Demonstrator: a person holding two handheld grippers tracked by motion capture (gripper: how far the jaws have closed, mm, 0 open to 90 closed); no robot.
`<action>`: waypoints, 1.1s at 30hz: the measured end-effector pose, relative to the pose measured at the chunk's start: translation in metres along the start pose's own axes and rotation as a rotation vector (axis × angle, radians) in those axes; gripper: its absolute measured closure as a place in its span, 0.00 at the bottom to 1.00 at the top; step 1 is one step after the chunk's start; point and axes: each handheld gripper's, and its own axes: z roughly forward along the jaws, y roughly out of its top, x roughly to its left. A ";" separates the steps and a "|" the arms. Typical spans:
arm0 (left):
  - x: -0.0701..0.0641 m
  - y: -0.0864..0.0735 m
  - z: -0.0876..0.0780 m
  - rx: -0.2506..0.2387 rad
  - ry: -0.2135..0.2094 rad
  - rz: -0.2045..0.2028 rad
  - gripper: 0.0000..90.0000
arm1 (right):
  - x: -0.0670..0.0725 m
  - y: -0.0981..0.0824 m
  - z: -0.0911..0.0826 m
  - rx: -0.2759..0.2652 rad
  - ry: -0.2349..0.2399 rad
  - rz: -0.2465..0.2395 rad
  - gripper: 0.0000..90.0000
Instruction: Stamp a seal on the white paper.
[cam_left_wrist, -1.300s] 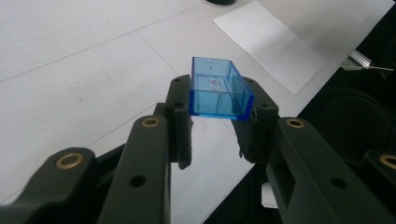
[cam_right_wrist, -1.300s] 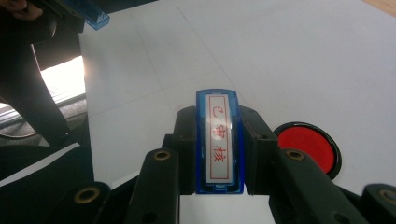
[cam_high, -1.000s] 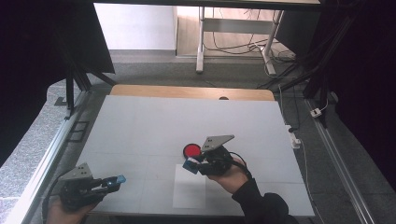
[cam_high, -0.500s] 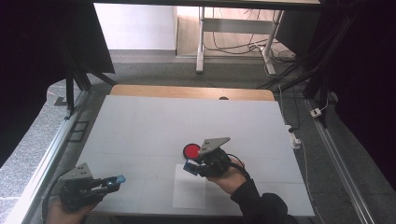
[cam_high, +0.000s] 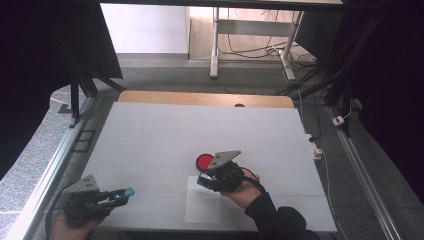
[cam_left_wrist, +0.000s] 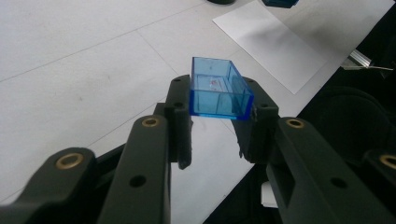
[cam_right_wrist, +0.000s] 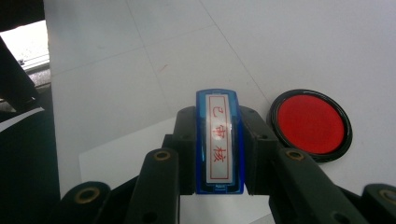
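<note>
Right gripper (cam_right_wrist: 219, 154) clamped on blue stamp (cam_right_wrist: 219, 140), held above white paper sheet (cam_high: 202, 202), just beside red ink pad (cam_right_wrist: 309, 122) on table (cam_high: 165, 130). Left gripper (cam_left_wrist: 219, 126) clamped on clear blue stamp cap (cam_left_wrist: 219, 88), at the table's near left corner, well apart.

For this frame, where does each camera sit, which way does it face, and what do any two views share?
High view: above the person's side, looking forward and down on the white table; both forearms enter at the bottom, left tongs, right tongs.
Left gripper view: rides the left tongs, looking along its black jaws shut on a clear blue cap.
Right gripper view: rides the right tongs, looking along jaws shut on a blue stamp.
Shared: the red ink pad and white paper sheet.
</note>
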 end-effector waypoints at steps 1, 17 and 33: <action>0.000 0.000 0.000 0.000 0.000 0.000 0.76 | 0.000 0.000 0.001 0.002 -0.001 0.000 0.79; 0.000 0.000 0.000 0.000 0.000 0.001 0.76 | 0.001 -0.003 0.013 0.043 0.001 0.001 0.79; 0.000 0.000 0.000 0.001 0.000 0.003 0.76 | 0.005 -0.008 0.026 0.099 0.020 -0.011 0.79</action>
